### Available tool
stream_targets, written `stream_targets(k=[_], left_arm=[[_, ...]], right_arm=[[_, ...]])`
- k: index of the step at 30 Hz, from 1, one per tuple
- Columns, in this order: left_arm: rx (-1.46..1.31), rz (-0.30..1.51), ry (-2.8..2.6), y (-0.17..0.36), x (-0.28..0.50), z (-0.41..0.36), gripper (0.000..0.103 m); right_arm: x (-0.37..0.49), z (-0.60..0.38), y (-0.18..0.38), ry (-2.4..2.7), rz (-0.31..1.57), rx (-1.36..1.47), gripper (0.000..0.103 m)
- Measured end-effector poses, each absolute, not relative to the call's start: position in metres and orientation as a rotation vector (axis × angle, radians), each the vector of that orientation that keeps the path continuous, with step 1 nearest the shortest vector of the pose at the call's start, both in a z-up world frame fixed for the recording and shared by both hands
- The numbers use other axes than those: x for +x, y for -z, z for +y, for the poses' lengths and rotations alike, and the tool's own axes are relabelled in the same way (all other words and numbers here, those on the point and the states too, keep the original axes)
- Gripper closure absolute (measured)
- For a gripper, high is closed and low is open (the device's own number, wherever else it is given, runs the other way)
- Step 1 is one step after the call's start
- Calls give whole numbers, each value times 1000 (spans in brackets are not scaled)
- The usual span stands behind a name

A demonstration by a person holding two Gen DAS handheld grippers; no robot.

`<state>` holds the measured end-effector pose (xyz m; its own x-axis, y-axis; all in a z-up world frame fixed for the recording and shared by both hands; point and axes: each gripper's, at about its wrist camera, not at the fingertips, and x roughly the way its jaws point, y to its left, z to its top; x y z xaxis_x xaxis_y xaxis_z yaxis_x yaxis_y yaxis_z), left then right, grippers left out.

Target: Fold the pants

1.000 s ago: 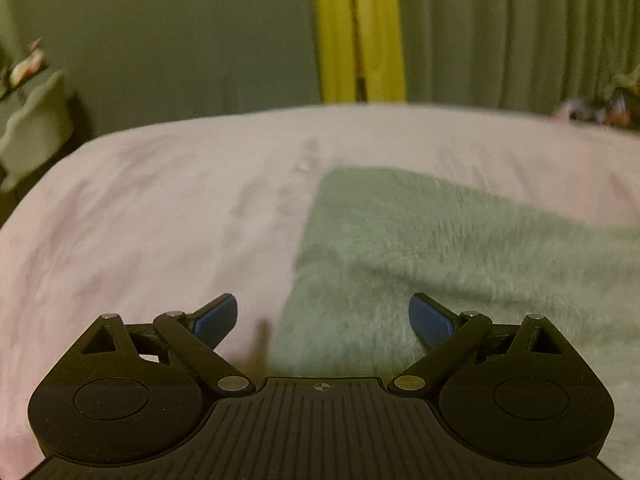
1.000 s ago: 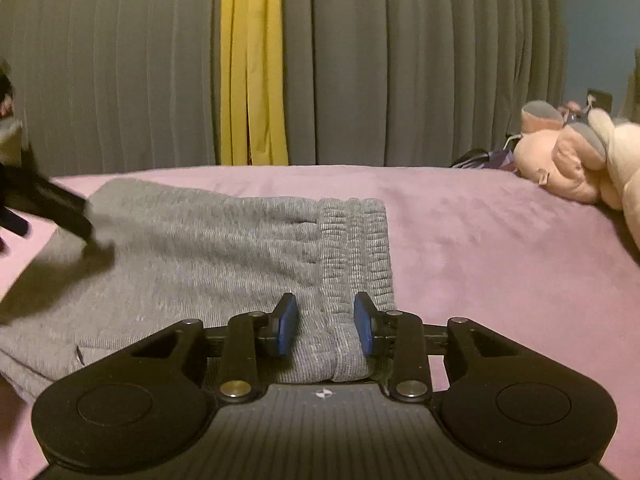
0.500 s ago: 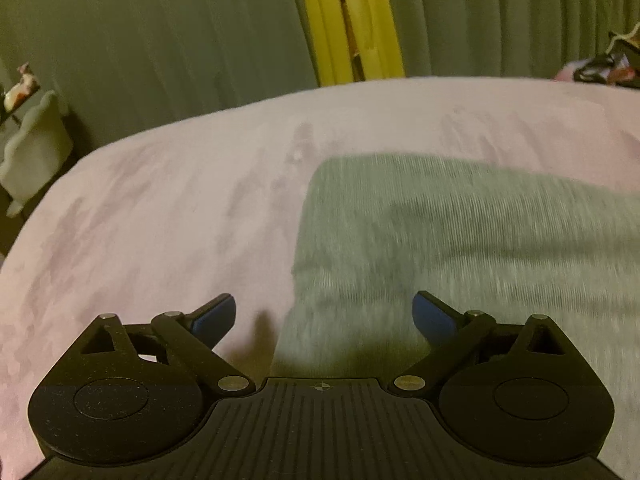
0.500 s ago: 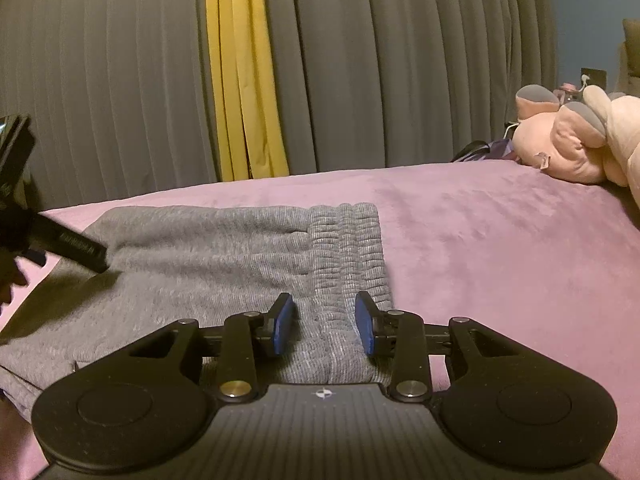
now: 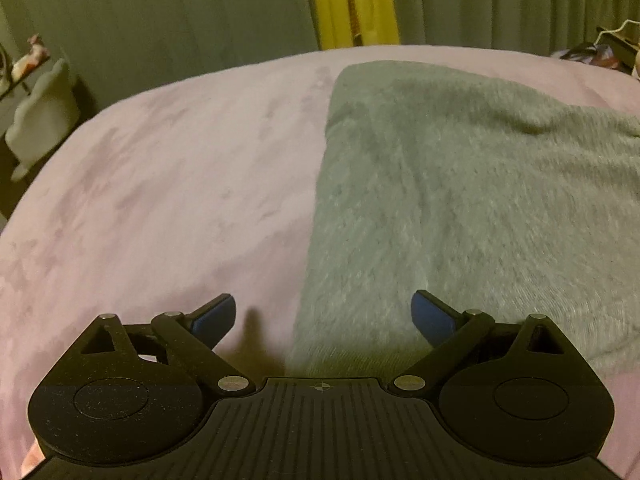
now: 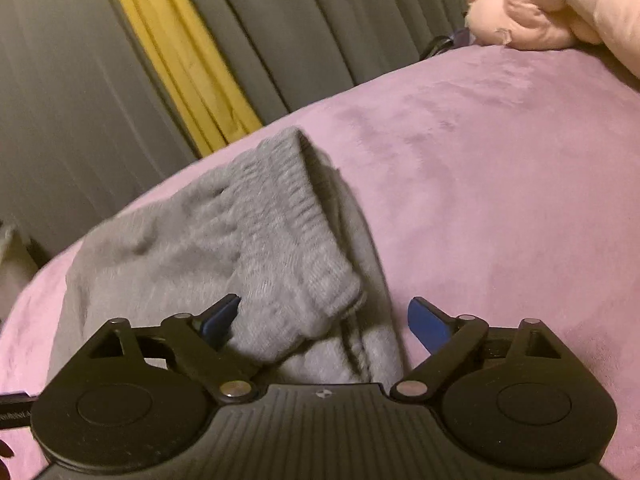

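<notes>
Grey knit pants (image 6: 224,248) lay folded on pink bed (image 6: 500,184), ribbed waistband (image 6: 296,216) on top at right end. Right-wrist view alone showed waistband & plush toy (image 6: 532,16) far right; left-wrist view showed only plain fuzzy cloth (image 5: 460,208). Long axis approx. left-right, waistband end pointing right. Right tool (image 6: 326,320) just opened, jaws wide apart, waistband corner lying loose between. Left tool (image 5: 324,314) apart too, over pants' left edge.

Grey knit pants (image 6: 224,248) on a pink-purple bedspread (image 6: 500,184); grey pleated curtains (image 6: 304,24) with a yellow strip (image 6: 180,52); pale pink plush toy (image 6: 528,16).
</notes>
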<state>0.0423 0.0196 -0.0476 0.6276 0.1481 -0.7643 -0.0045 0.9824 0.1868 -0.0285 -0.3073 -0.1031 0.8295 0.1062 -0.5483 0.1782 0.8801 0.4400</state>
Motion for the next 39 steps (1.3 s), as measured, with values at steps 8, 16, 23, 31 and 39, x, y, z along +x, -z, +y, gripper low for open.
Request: stream_targets(k=[8, 16, 23, 31, 39], left_arm=[[114, 917, -88, 45, 40, 30, 4], [47, 946, -98, 44, 36, 38, 4], [-27, 968, -101, 44, 32, 48, 4], [-289, 1032, -60, 52, 32, 86, 3], [-225, 1029, 28, 43, 38, 90, 5]], right_arm=[[-31, -303, 105, 13, 645, 521, 5], [-32, -303, 104, 18, 663, 537, 4], [-40, -311, 104, -3, 680, 619, 4], [-48, -343, 113, -86, 685, 895, 4], [-55, -389, 143, -165, 657, 1287, 4]])
